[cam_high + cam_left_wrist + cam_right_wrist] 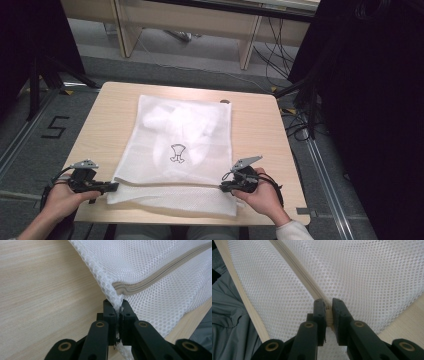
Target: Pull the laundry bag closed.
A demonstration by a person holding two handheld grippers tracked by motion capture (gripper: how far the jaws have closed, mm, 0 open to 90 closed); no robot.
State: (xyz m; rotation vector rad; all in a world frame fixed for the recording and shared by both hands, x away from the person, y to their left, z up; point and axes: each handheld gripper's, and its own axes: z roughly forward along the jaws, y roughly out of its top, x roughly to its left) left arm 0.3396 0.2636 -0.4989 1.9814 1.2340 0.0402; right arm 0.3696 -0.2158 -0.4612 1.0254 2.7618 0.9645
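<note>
A white mesh laundry bag point(180, 145) lies flat on the wooden table point(260, 125), with white cloth and a small black drawing showing through it. A beige zipper point(160, 281) runs along its near part. My left gripper point(111, 187) is shut on the bag's near left corner point(117, 301). My right gripper point(225, 186) is shut on the bag at the zipper line point(307, 281) near the right side. The mesh point(367, 277) rises a little where the jaws pinch it.
The near edge of the bag point(175, 205) overhangs close to the table's front edge. A small round dark mark point(225, 101) sits at the table's far side. Grey fabric of the person's clothing point(229, 322) lies below the table edge. Cables point(295, 120) and black stands surround the table.
</note>
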